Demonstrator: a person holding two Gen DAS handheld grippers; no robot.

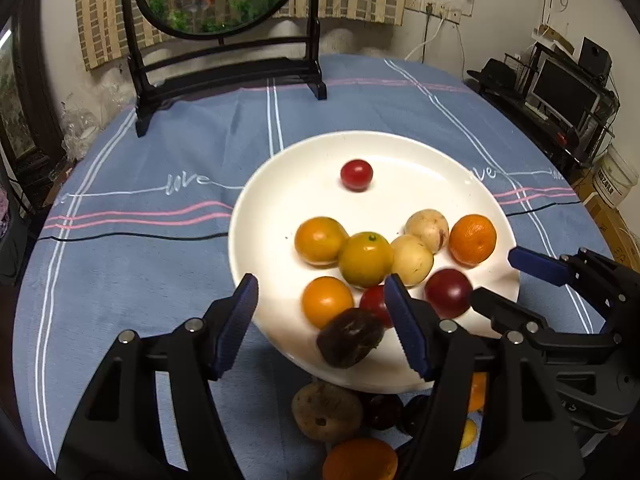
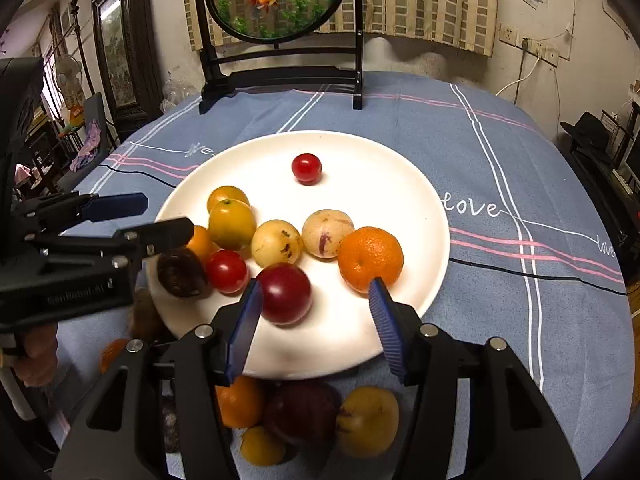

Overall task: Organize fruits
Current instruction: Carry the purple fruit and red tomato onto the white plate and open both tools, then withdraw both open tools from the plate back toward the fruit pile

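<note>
Setting: a round table under a blue cloth (image 1: 160, 240) with white and pink stripes; a dark wooden stand holding a round painted goldfish screen (image 2: 276, 0) stands at its far edge.
Plate: a wide round white plate (image 2: 360, 168) lies in the middle of the cloth.
Fruit on plate: one small red tomato (image 1: 357, 175) sits alone toward the far side. Nearer lies a cluster: three yellow-orange round fruits, two pale speckled ones, a bright orange mandarin (image 2: 370, 259), a second red tomato, a dark red plum (image 2: 285, 292) and a dark brown wrinkled fruit (image 1: 351, 343) at the near rim.
Fruit off plate: several more pieces, orange, yellow, dark purple and brown, lie on the cloth just before the plate's near edge.
Left gripper (image 1: 320, 324): jaws apart, pads pressing on nothing; the brown wrinkled fruit lies between them.
Right gripper (image 2: 314, 322): jaws apart, gripping nothing; the dark red plum sits beside its left pad.
</note>
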